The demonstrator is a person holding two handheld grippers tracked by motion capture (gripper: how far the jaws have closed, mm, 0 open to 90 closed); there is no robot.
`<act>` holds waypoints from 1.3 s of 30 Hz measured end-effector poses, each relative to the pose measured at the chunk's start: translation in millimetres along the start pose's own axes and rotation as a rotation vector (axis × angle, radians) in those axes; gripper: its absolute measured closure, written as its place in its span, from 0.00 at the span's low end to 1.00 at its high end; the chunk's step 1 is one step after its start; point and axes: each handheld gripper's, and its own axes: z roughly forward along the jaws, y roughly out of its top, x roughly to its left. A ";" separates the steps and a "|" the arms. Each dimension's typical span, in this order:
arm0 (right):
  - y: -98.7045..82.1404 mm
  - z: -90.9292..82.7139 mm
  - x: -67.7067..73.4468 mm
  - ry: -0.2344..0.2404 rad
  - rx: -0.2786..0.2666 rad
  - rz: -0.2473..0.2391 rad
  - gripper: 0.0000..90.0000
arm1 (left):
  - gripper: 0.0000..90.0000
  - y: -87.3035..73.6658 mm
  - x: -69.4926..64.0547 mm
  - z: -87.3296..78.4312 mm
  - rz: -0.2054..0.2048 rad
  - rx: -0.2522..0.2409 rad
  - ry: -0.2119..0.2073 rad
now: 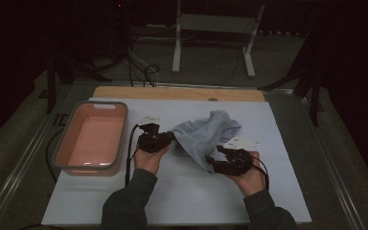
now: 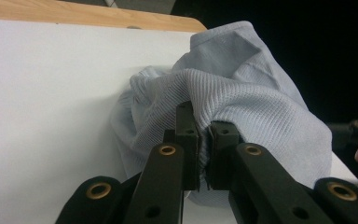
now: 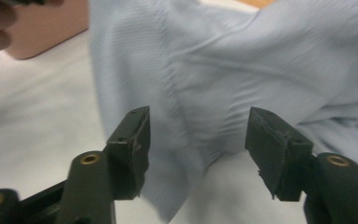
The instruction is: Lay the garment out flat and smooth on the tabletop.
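High view: I'm looking down on the white table sheet (image 1: 100,201) w/ a crumpled pale blue knitted cloth (image 1: 203,134) lying near its centre. Its long axis is running diagonally, from upper right near the far edge down toward the person. The left gripper (image 1: 167,139) is sitting at the cloth's left edge, the right gripper (image 1: 216,163) at its near lower edge. A salmon-pink plastic tub w/ grey rim (image 1: 62,143) is standing left of the left hand, apart from the cloth.

Left gripper view: I'm seeing what the high view isn't giving me, i.e. the left gripper (image 2: 204,140) is clenched on a fold of the cloth (image 2: 256,107), fabric pinched between the pads. The cloth is bunching up and rising away from the jaws.

Right gripper view: the right gripper (image 3: 196,140) is standing released, jaws apart, pads pressing on nothing. The cloth (image 3: 242,70) is hanging just beyond and partly between them, a narrow tail pointing down at the sheet. The pink tub (image 3: 46,28) is showing top left, blurred.
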 end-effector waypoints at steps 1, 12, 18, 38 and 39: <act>-3.1 -0.4 2.3 0.013 0.005 0.003 0.42 | 0.96 0.2 0.3 -0.2 0.000 0.001 -0.004; -23.1 21.9 21.1 -0.041 0.114 -0.037 0.67 | 0.96 5.8 -3.8 -5.8 0.001 -0.024 -0.023; -22.9 15.0 6.0 -0.115 0.095 -0.006 0.97 | 0.96 8.4 -1.2 -12.5 0.014 -0.031 -0.004; 3.8 -34.1 -26.3 -0.255 -0.073 0.033 0.96 | 0.67 -28.6 14.5 15.7 0.034 0.102 0.147; 3.7 -34.3 -27.2 -0.255 -0.074 0.035 0.96 | 0.66 -30.8 15.3 17.6 0.037 0.118 0.148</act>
